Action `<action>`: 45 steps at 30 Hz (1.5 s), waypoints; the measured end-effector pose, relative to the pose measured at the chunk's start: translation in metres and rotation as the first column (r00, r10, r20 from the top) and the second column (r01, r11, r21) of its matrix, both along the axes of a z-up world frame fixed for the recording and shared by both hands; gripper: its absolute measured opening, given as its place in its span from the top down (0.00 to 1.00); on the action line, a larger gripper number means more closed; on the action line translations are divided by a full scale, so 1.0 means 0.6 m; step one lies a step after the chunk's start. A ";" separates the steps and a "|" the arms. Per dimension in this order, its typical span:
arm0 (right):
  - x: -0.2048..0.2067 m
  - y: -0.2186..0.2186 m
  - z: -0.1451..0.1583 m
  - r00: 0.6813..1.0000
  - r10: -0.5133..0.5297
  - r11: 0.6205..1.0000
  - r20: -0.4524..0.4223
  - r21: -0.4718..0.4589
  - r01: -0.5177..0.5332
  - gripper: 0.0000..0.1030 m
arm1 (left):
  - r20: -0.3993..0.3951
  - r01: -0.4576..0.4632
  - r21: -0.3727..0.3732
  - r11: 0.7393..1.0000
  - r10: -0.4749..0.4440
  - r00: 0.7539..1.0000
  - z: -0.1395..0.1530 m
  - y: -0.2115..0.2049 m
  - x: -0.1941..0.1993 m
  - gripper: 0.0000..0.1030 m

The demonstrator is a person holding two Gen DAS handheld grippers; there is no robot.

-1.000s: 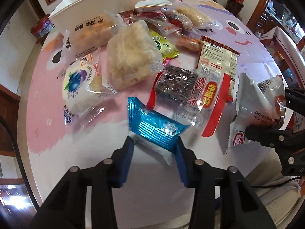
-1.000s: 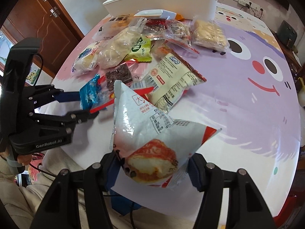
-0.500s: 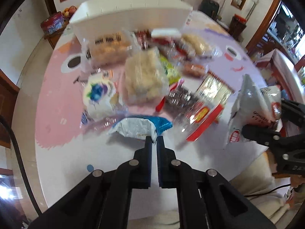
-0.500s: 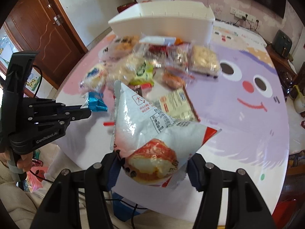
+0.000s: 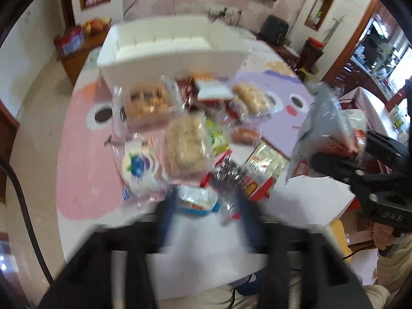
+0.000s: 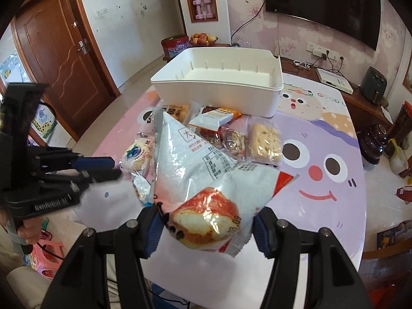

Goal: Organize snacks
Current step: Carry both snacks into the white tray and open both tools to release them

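Right gripper (image 6: 207, 228) has its jaws clamped on the white snack bag (image 6: 203, 180), but the left gripper (image 5: 203, 211) just sprang its jaws apart around the blue packet (image 5: 196, 200), so that one could drop short of the white bin (image 6: 219, 87).

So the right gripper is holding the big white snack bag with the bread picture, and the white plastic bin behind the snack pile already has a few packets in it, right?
Not quite. The right gripper does hold the big white snack bag, but the white plastic bin behind the pile is empty; the right wrist view shows its bare inside.
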State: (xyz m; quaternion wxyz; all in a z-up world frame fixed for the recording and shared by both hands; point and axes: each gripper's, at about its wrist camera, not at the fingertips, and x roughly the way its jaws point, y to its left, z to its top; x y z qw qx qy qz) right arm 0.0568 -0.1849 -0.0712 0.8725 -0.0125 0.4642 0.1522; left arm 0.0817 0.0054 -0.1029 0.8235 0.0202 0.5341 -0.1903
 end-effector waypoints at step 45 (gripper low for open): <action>0.042 -0.021 -0.053 0.994 -0.062 0.997 -0.095 0.032 0.066 0.42 | 0.013 -0.144 0.025 0.989 0.143 0.990 0.032 -0.048 0.040 0.81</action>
